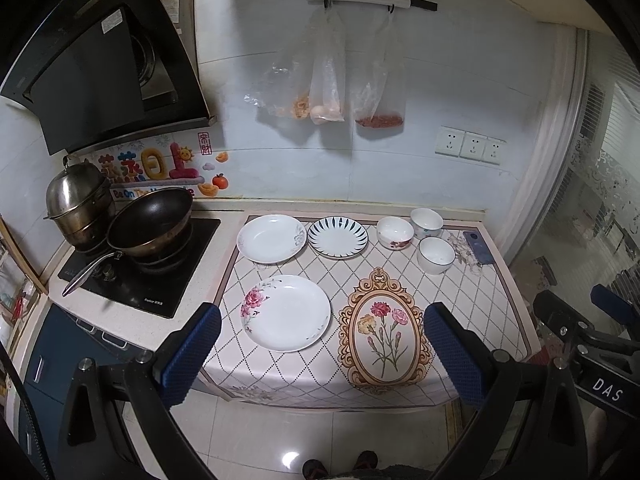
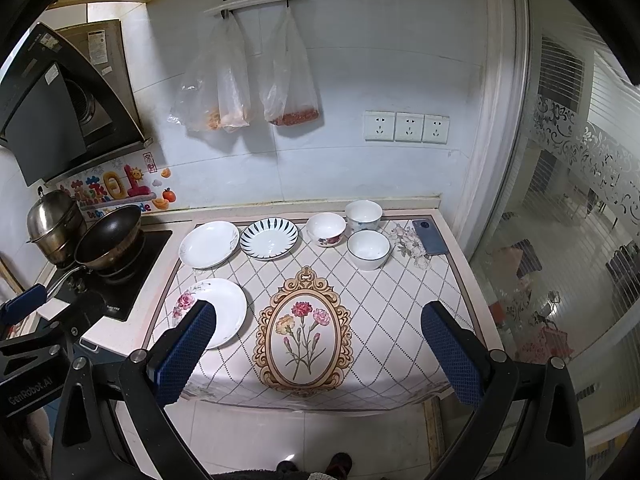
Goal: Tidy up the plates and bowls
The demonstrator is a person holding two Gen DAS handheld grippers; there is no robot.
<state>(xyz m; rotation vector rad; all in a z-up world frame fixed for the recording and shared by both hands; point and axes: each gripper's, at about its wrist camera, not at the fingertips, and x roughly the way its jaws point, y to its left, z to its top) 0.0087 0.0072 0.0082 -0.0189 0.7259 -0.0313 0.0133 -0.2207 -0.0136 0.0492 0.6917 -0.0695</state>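
On the tiled counter mat lie three plates: a pink-flower plate [image 1: 285,312] [image 2: 216,314] at the front left, a plain white plate [image 1: 270,239] [image 2: 209,244] behind it, and a blue-striped plate [image 1: 337,237] [image 2: 269,238] beside that. Three bowls stand at the back right: a red-flower bowl [image 1: 395,233] [image 2: 325,229], a blue-pattern bowl [image 1: 427,223] [image 2: 363,216] and a blue-rimmed bowl [image 1: 435,255] [image 2: 368,249]. My left gripper [image 1: 322,354] and right gripper [image 2: 320,354] both hang open over the counter's front edge, holding nothing.
A wok [image 1: 150,222] and a steel steamer pot [image 1: 78,204] sit on the stove at the left. A phone [image 1: 478,247] lies at the mat's back right corner. Plastic bags [image 1: 328,80] hang on the wall. A glass door [image 2: 580,240] stands to the right.
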